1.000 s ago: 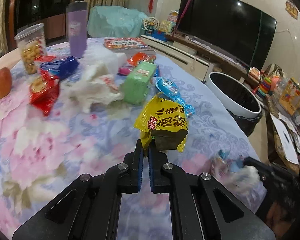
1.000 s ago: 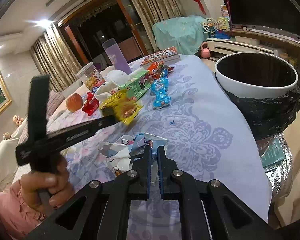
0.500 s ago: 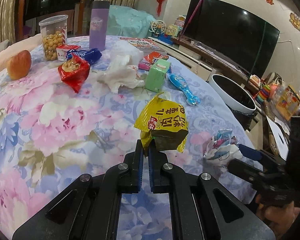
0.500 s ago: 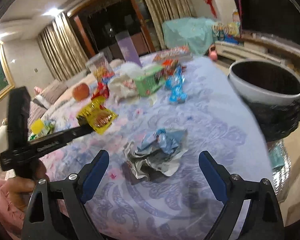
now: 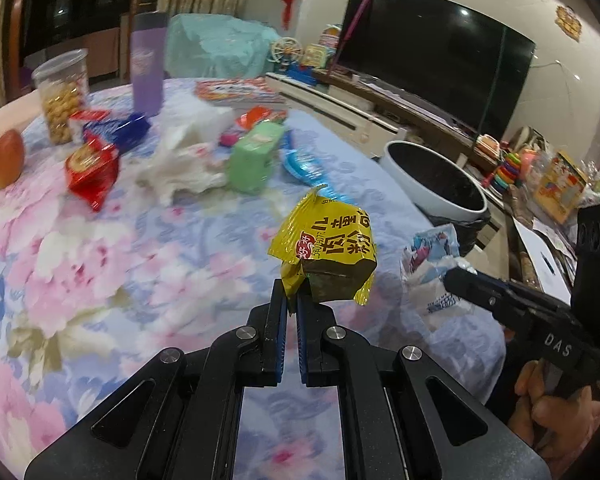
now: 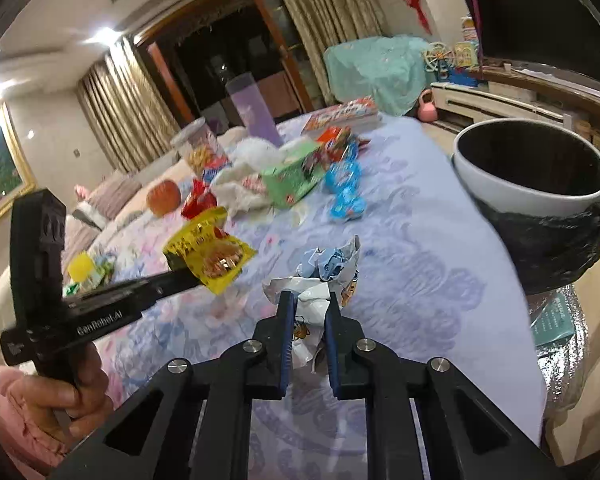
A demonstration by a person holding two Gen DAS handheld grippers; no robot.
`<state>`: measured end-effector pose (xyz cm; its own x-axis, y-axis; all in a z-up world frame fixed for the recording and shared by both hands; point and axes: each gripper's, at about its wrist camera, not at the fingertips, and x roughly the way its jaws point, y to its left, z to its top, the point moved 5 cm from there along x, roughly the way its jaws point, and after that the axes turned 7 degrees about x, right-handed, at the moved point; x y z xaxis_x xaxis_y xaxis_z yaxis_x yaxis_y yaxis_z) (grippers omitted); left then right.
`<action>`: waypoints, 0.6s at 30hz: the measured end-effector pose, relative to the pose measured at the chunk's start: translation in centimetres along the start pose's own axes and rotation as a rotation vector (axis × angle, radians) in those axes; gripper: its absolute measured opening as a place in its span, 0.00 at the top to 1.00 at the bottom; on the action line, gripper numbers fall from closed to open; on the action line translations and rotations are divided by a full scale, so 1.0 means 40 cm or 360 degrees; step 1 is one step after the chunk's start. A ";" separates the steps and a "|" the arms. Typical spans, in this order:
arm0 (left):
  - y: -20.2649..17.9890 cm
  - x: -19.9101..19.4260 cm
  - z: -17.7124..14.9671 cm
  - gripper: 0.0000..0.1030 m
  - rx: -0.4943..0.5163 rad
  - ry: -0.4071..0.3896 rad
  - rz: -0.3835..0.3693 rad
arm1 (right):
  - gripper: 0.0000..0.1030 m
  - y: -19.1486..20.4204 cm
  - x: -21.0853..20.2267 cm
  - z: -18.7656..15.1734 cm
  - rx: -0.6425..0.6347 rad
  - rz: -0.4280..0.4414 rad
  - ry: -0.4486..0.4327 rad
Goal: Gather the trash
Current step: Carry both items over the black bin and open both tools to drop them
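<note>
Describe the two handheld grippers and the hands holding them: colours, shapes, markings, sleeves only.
Both are matte black with angular cut-out arms, silver pivot bolts and blue ribbed pads lining the fingers. The left gripper reads "GenRobot.AI" in white on its body in the right wrist view; the right gripper shows "DAS" in the left wrist view. Bare hands grip the handles; the left hand wears a pink sleeve.

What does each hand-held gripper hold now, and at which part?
The left hand-held gripper pinches the yellow snack wrapper by its lower corner. The right hand-held gripper clamps the crumpled blue-white wrapper at its near white edge.
</note>
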<state>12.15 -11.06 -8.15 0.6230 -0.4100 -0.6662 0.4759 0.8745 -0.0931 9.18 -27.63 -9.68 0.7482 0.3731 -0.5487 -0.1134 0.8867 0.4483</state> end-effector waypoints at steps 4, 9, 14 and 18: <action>-0.045 0.017 0.034 0.96 0.0041 -0.0008 -0.0043 | 0.86 -0.031 -0.027 0.032 0.0023 -0.0024 -0.0051; -0.099 0.044 0.074 0.96 0.0102 -0.0008 -0.0090 | 0.86 -0.082 -0.061 0.076 0.0056 -0.0072 -0.0109; -0.154 0.082 0.117 0.96 0.0162 -0.0001 -0.0130 | 0.86 -0.128 -0.085 0.113 0.0075 -0.0130 -0.0152; -0.195 0.114 0.148 0.96 0.0212 0.0008 -0.0147 | 0.86 -0.165 -0.095 0.141 0.0102 -0.0171 -0.0174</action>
<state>14.97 -21.29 -6.08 0.5701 -0.4853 -0.6629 0.6092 0.7911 -0.0553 10.77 -36.46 -6.56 0.8207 0.2422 -0.5174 0.0104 0.8992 0.4373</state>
